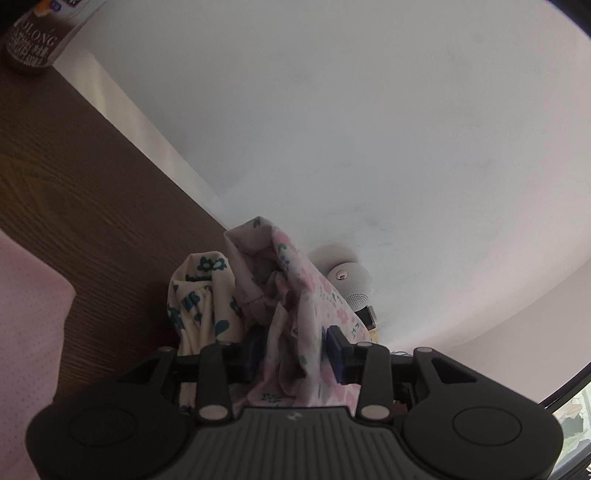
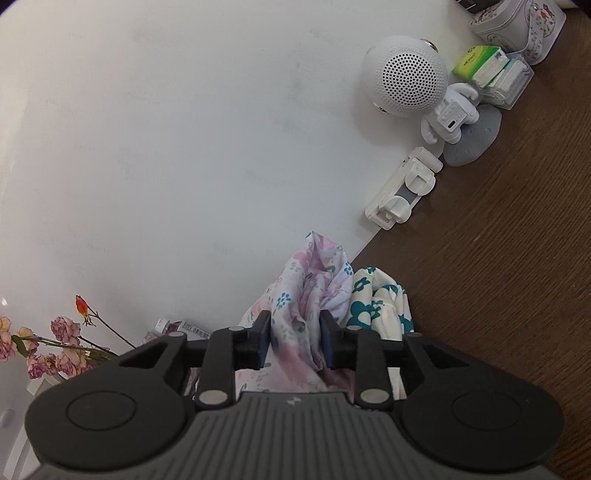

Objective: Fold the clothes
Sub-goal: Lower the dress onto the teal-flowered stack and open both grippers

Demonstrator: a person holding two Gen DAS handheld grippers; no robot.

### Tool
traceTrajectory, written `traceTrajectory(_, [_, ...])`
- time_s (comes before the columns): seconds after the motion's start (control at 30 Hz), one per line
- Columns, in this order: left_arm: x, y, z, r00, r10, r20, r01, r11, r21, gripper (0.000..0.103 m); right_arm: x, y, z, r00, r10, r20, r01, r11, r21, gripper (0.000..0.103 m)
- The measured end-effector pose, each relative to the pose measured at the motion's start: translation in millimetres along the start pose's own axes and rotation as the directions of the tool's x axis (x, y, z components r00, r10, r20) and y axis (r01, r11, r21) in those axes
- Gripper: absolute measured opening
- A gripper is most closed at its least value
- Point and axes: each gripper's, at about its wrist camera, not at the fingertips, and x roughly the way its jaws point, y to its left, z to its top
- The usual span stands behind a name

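Far to my left, at the back edge of the brown wood-grain table (image 1: pixel 92 192) where it meets the white wall (image 1: pixel 332 110), stands a dark bottle with a pale printed label (image 1: pixel 31 40). Nearer me on that side, a pale pink dotted cloth (image 1: pixel 26 325) covers the table's near edge.

My left gripper (image 1: pixel 295 350) has its blue-padded fingers (image 1: pixel 336 354) closed most of the way on a bunched fold of the thin white garment printed with pink and teal flowers (image 1: pixel 291 295), which rises crumpled between them. Just left of it in that view, a cream garment with large teal flowers (image 1: pixel 201 291) hangs touching the pink one. Behind the fabric, a round white speaker head (image 1: pixel 351 280) sits against the wall.

My right gripper (image 2: pixel 295 339) is likewise pinched on the same pink-flowered garment (image 2: pixel 310 291), its fingers (image 2: pixel 328 343) nearly together with cloth packed between them. In the right wrist view the cream teal-flowered garment (image 2: pixel 380 306) hangs just right of it, over the table (image 2: pixel 517 277).

Low on the left of that view are dried pink roses with one red bud (image 2: pixel 55 339). Along the table's back edge to the right come a white plastic clamp-like holder (image 2: pixel 402 192), a white astronaut-shaped speaker on a grey moon base (image 2: pixel 417 81), a clear box of cotton swabs with a green pack (image 2: pixel 495 74), and a white patterned tin (image 2: pixel 524 26) at the far corner.
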Motion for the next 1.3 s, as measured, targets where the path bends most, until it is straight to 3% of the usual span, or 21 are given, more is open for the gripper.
traceTrajectory(0.1, [-7, -6, 1, 0.999, 0.027, 0.025, -0.028, 0.999, 0.022, 0.045, -9, 4, 4, 1.000, -0.006, 0.030, 0.006, 1.000, -0.019, 0.047])
traceTrajectory(0.3, [-22, -12, -1, 0.995, 0.064, 0.083, -0.068, 0.997, 0.045, 0.047, -16, 5, 4, 0.998, -0.020, 0.054, 0.021, 0.999, -0.028, 0.048])
traceTrajectory(0.47, [-41, -19, -10, 0.986, 0.086, 0.143, -0.100, 0.990, 0.097, 0.058, -19, 5, 3, 0.997, -0.040, 0.068, 0.042, 0.999, -0.033, 0.048])
traceTrajectory(0.53, [-50, -23, -17, 0.980, 0.113, 0.163, -0.135, 0.982, 0.129, 0.074, -23, 10, -2, 0.996, -0.055, 0.072, 0.059, 0.996, -0.060, 0.053])
traceTrajectory(0.77, [-49, -51, -65, 0.944, 0.236, 0.230, -0.300, 0.904, 0.305, 0.089, -42, 37, -29, 0.988, -0.125, 0.091, 0.143, 0.964, -0.227, 0.071])
traceTrajectory(0.9, [-83, -67, -81, 0.914, 0.287, 0.286, -0.382, 0.846, 0.372, 0.102, -53, 53, -45, 0.981, -0.163, 0.107, 0.189, 0.929, -0.318, 0.084])
traceTrajectory(1.03, [-95, -77, -112, 0.895, 0.326, 0.305, -0.435, 0.789, 0.435, 0.103, -64, 69, -64, 0.972, -0.201, 0.124, 0.235, 0.878, -0.416, 0.102])
traceTrajectory(1.13, [-105, -76, -126, 0.884, 0.344, 0.315, -0.457, 0.775, 0.436, 0.103, -73, 80, -86, 0.966, -0.229, 0.122, 0.259, 0.827, -0.499, 0.102])
traceTrajectory(1.3, [-125, -76, -149, 0.870, 0.362, 0.335, -0.484, 0.759, 0.435, 0.103, -92, 93, -118, 0.963, -0.248, 0.109, 0.267, 0.801, -0.536, 0.103])
